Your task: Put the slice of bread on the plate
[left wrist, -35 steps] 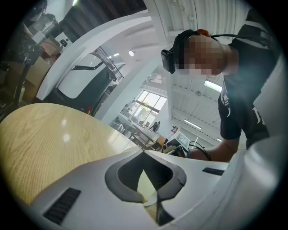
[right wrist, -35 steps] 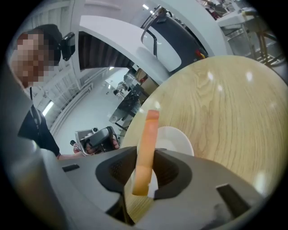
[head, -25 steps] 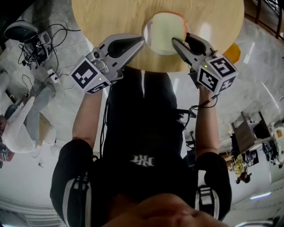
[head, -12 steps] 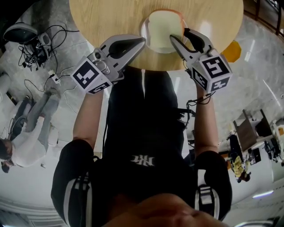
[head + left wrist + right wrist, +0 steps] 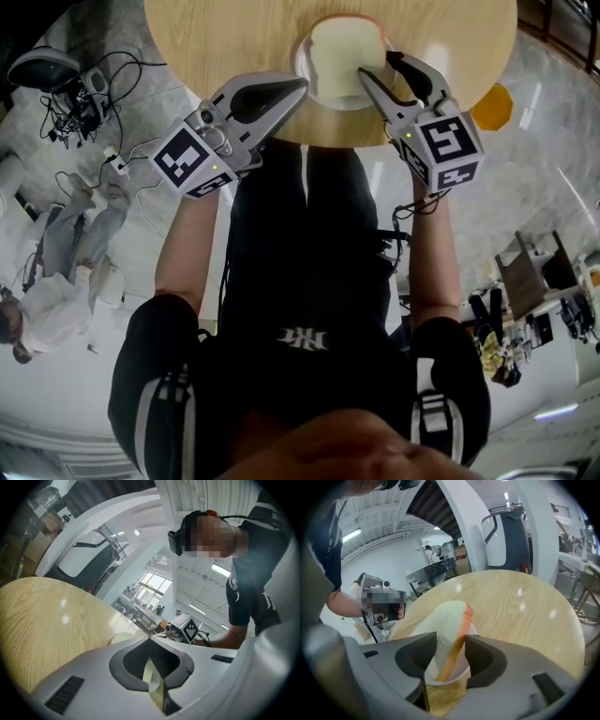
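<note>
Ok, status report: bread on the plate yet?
Left gripper shut, empty. Right gripper jaws just opening around bread slice. Slice on white plate. Nothing blocking.

From our head we look steeply down our body, the tabletop (image 5: 216, 37) at the frame's top. Cameras on the left claw (image 5: 300, 84) and right claw (image 5: 375, 64) look closely along their jaws, both sharing the plate (image 5: 301, 67).

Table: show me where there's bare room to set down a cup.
Bare wood lies left of the plate, beyond the left tool, and right of the plate out to the table rim. Crowded: the near edge, where the right tool, its jaws just opening with the bread slice between them, meets the plate.
</note>
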`<control>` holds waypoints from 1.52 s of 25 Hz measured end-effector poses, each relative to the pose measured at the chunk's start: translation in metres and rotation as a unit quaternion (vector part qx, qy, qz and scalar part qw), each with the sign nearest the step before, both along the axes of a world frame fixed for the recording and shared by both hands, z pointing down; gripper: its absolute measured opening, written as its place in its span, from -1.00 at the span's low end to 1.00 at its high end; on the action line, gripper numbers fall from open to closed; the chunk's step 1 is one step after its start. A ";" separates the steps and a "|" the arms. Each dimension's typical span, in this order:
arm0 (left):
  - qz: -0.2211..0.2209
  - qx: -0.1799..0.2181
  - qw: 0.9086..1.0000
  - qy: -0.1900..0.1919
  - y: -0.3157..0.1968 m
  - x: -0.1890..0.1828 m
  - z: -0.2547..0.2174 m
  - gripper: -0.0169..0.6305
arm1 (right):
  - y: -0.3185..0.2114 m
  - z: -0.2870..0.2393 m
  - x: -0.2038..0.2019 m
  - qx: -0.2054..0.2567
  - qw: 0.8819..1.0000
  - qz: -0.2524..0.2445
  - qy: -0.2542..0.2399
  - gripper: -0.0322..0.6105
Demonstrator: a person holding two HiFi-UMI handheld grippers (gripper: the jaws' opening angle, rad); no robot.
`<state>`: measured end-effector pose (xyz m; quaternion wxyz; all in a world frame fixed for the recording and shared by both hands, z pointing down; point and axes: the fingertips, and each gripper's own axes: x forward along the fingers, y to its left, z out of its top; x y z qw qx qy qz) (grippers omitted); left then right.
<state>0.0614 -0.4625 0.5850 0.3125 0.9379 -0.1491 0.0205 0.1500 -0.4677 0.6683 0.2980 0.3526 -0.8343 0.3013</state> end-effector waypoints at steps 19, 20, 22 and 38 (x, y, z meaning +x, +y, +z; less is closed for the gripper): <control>-0.015 0.004 1.000 -0.003 0.006 0.003 0.005 -0.92 | -0.015 -0.009 -0.001 0.065 0.998 -0.008 0.016 -0.20; -0.019 0.005 1.000 -0.004 0.005 0.003 0.005 -0.92 | -0.016 -0.014 0.002 0.075 0.997 -0.006 0.007 -0.26; -0.029 0.008 0.999 -0.010 0.003 0.001 0.002 -0.92 | -0.017 -0.029 0.007 0.097 0.995 -0.002 -0.017 -0.32; -0.094 0.107 0.989 -0.038 -0.004 -0.009 -0.147 -0.92 | 0.009 -0.210 0.013 0.210 0.961 -0.063 -0.167 -0.89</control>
